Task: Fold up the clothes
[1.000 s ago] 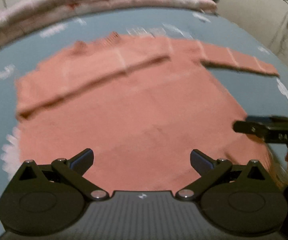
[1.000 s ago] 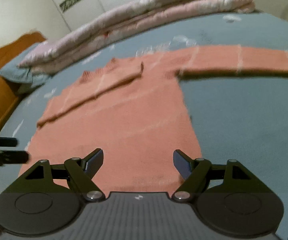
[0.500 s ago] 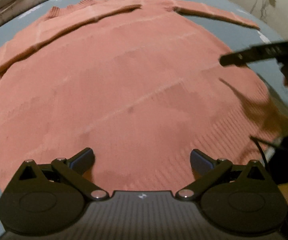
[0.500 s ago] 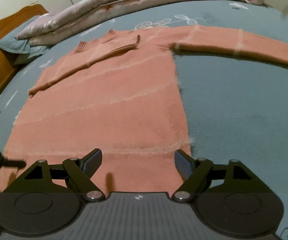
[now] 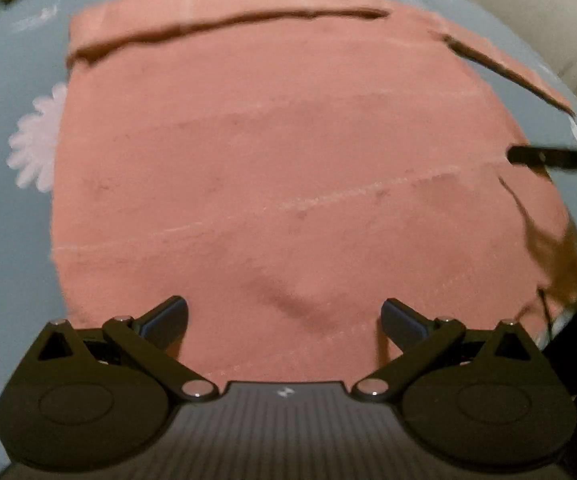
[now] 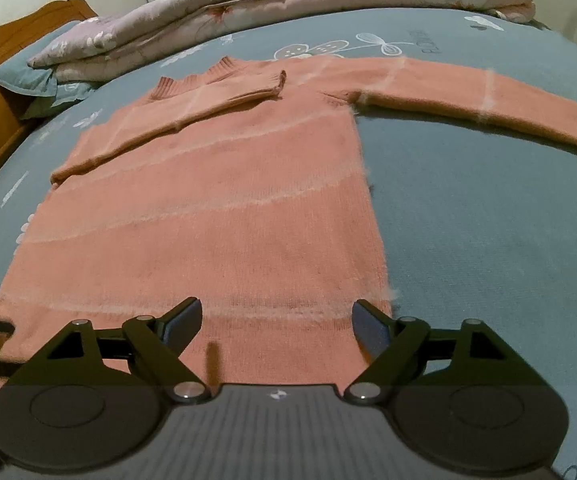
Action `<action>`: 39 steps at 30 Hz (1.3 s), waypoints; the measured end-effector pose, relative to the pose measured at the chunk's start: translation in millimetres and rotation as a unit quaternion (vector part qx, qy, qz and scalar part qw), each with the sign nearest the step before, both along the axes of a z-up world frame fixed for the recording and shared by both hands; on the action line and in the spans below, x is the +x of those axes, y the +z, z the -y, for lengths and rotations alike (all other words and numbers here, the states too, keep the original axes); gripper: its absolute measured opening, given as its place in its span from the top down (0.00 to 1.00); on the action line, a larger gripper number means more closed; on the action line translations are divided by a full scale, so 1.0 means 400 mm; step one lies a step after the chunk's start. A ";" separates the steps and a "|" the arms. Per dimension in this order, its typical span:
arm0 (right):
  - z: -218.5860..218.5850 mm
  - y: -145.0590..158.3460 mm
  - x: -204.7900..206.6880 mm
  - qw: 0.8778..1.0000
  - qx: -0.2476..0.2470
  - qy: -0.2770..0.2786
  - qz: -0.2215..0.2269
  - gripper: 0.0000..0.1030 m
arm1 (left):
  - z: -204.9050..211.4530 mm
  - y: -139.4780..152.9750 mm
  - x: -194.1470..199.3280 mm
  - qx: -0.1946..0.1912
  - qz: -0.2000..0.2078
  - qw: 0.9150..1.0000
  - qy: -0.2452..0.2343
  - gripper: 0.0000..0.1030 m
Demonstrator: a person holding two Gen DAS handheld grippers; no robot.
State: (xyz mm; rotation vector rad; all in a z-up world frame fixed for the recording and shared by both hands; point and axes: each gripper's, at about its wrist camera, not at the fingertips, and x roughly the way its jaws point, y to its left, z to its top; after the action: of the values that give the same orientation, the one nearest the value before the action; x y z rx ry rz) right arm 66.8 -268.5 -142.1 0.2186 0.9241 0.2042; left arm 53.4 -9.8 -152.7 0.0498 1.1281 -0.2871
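Tools both spread apart and empty, we hover over the hem of a salmon-pink sweater lying flat on the bed, one sleeve folded across.

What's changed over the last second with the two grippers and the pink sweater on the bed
The left gripper has dropped closer to the sweater's hem end, so the sweater fills its view. The right gripper tilted slightly above the hem. Both remain open, holding nothing. The sweater lies unmoved: one sleeve folded across the chest, the other sleeve stretched out on the bedspread.
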 end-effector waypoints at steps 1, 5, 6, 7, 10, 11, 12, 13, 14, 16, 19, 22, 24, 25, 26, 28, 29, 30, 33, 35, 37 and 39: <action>-0.001 0.000 0.000 1.000 -0.001 0.000 0.000 0.16 | 0.002 0.003 -0.005 0.009 -0.008 1.000 -0.012 0.01; -0.002 -0.001 0.002 1.000 -0.001 -0.001 0.002 0.16 | -0.019 0.064 0.049 -0.019 0.005 0.999 -0.027 0.01; -0.001 -0.001 0.002 1.000 0.000 -0.002 0.002 0.16 | -0.027 0.084 0.074 -0.031 0.013 0.999 -0.025 0.01; -0.001 -0.002 0.003 1.000 0.002 -0.003 0.002 0.15 | -0.034 0.100 0.109 -0.039 0.020 0.999 -0.018 0.01; -0.005 -0.003 0.007 1.000 0.002 -0.003 0.002 0.14 | -0.050 0.121 0.256 -0.070 0.014 0.997 -0.004 0.01; -0.009 -0.003 0.010 1.000 -0.001 -0.001 0.002 0.13 | -0.050 0.114 0.294 -0.069 0.006 0.998 0.001 0.01; -0.012 -0.002 0.011 1.000 -0.005 0.001 0.002 0.13 | -0.051 0.107 0.326 -0.067 0.003 0.998 0.007 0.01; -0.015 -0.001 0.013 1.000 -0.009 0.003 0.002 0.13 | -0.054 0.096 0.345 -0.059 0.008 0.998 0.014 0.01; -0.018 0.000 0.014 1.000 -0.011 0.005 0.002 0.13 | -0.057 0.085 0.364 -0.050 0.013 0.998 0.021 0.01; -0.020 0.002 0.016 1.000 -0.012 0.007 0.004 0.13 | -0.065 0.061 0.394 -0.038 0.018 0.999 0.034 0.01; -0.016 0.002 0.018 1.000 -0.010 0.007 0.001 0.13 | -0.102 0.008 0.363 -0.051 -0.014 0.997 0.049 0.01; -0.010 0.003 0.019 1.000 -0.005 0.007 -0.001 0.13 | -0.103 0.013 0.299 -0.040 -0.001 0.999 0.022 0.01; -0.007 0.003 0.021 1.000 -0.003 0.007 -0.002 0.13 | -0.097 0.041 0.299 -0.037 0.029 0.999 0.004 0.01; -0.007 0.002 0.022 1.000 -0.003 0.008 -0.002 0.13 | -0.093 0.058 0.310 -0.036 0.055 0.998 -0.004 0.01; -0.008 0.001 0.024 1.000 -0.004 0.009 -0.002 0.13 | -0.089 0.075 0.328 -0.032 0.083 0.996 -0.009 0.01; -0.011 -0.001 0.027 1.000 -0.006 0.011 -0.003 0.13 | -0.081 0.090 0.373 -0.028 0.116 0.993 -0.010 0.01; -0.012 -0.001 0.028 1.000 -0.007 0.012 -0.003 0.13 | -0.077 0.093 0.398 -0.029 0.130 0.991 -0.010 0.01; -0.014 -0.001 0.029 1.000 -0.008 0.013 -0.003 0.11 | -0.078 0.087 0.423 -0.030 0.135 0.990 -0.008 0.01; -0.021 -0.001 0.034 1.000 -0.012 0.018 -0.003 0.10 | -0.081 0.047 0.483 -0.012 0.121 0.993 0.000 0.01; -0.025 -0.001 0.036 1.000 -0.014 0.021 -0.003 0.10 | -0.091 0.008 0.498 -0.012 0.089 0.996 0.012 0.01; -0.023 -0.002 0.036 1.000 -0.016 0.025 -0.002 0.10 | -0.087 -0.011 0.466 -0.013 0.091 0.996 0.008 0.01; -0.023 -0.001 0.035 1.000 -0.014 0.025 -0.002 0.10 | -0.064 -0.006 0.435 0.003 0.084 0.996 -0.034 0.01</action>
State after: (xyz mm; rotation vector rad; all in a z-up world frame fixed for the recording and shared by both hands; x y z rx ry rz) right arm 80.9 -259.5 -142.6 0.1705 0.9372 0.2369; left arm 227.4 16.0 -155.2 0.1163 0.9612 -0.3339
